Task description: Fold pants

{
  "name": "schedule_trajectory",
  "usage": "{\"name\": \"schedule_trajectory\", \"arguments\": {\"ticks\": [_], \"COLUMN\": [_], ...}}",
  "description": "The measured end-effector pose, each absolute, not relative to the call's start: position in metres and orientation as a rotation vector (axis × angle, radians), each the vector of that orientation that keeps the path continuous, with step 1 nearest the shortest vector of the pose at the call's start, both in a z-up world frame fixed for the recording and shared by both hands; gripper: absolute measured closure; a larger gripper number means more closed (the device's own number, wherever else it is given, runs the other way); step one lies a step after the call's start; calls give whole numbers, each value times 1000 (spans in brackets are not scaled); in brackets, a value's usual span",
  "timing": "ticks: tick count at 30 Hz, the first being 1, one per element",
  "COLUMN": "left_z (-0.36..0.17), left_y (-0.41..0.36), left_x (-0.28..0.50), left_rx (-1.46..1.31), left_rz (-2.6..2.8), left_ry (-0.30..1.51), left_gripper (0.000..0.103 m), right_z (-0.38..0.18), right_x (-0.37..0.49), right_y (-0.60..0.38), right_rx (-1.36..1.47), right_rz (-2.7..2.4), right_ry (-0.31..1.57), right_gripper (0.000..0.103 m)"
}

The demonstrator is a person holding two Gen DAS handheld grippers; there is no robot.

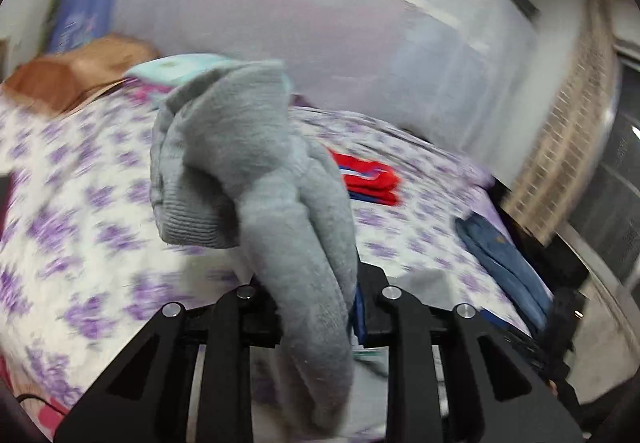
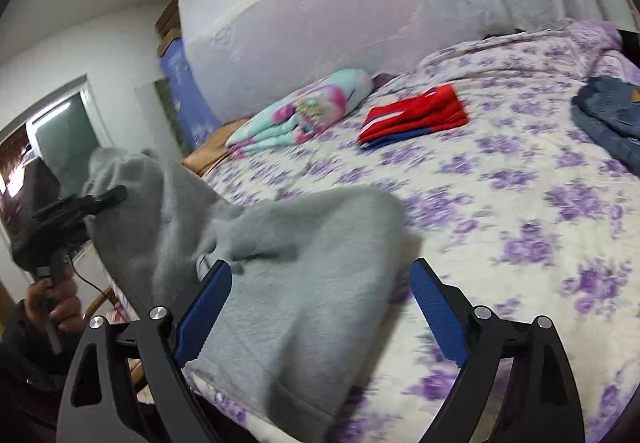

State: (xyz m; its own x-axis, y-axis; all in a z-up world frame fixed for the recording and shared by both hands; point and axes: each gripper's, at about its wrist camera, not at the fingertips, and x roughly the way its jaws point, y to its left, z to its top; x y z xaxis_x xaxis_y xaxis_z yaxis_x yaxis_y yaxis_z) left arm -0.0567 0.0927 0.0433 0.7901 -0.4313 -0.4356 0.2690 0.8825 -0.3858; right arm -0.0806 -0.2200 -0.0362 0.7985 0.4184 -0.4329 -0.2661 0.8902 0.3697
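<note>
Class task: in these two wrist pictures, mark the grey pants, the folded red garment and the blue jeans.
grey pants (image 2: 288, 263): right wrist view, on the broad grey cloth lying on the bed.
folded red garment (image 2: 416, 115): right wrist view, on its red top layer.
blue jeans (image 1: 504, 263): left wrist view, mid denim.

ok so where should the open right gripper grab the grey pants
Judging by how they lie, take the grey pants at the free edge on the bedspread, coming in low from the right. The left gripper already lifts the other end, and the right gripper is open right there.
</note>
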Motion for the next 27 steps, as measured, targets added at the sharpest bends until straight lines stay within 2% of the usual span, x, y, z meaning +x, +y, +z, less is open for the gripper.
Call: {"name": "schedule_trajectory", "arguments": {"ticks": [3, 6, 8, 10, 13, 17, 20, 21, 23, 27], "left_z": [59, 45, 15, -27, -29, -14, -1, -12, -46, -22], "left_y": [33, -40, -76, -102, -95, -85, -89, -93, -95, -87], "left_x": [-66, -69, -62, -51, -50, -57, -67, -62, -42, -63], "left_rx": [-152, -1, 38, 58, -28, -157, -114, -109, -194, -220], "left_rz": [-487, -642, -762, -864, -900, -966, -1018, -1006, -1005, -1101], "left_ry": [560, 681, 827, 979, 947, 966, 894, 935, 1036, 968], "left_gripper": [80, 69, 32, 21, 6, 6, 5, 5, 5, 5], "right_z": [-32, -33, -38, -43, -46, -40, -30, -29, -32, -48], "right_x": [-91, -97, -100, -102, -110, -116, -119, -118, -111, -97], "right_y": [-240, -263, -277, -287, -295, -302, -299, -297, -291, -293], "right_rx": [314, 348, 388, 420, 418, 409, 409, 406, 397, 495], "right_rz": [317, 253, 220, 207, 192, 182, 212, 223, 240, 338], "right_ry": [495, 489, 506, 522, 530, 499, 451, 452, 489, 589], "right_gripper": [12, 12, 12, 12, 11, 11, 10, 10, 9, 5]}}
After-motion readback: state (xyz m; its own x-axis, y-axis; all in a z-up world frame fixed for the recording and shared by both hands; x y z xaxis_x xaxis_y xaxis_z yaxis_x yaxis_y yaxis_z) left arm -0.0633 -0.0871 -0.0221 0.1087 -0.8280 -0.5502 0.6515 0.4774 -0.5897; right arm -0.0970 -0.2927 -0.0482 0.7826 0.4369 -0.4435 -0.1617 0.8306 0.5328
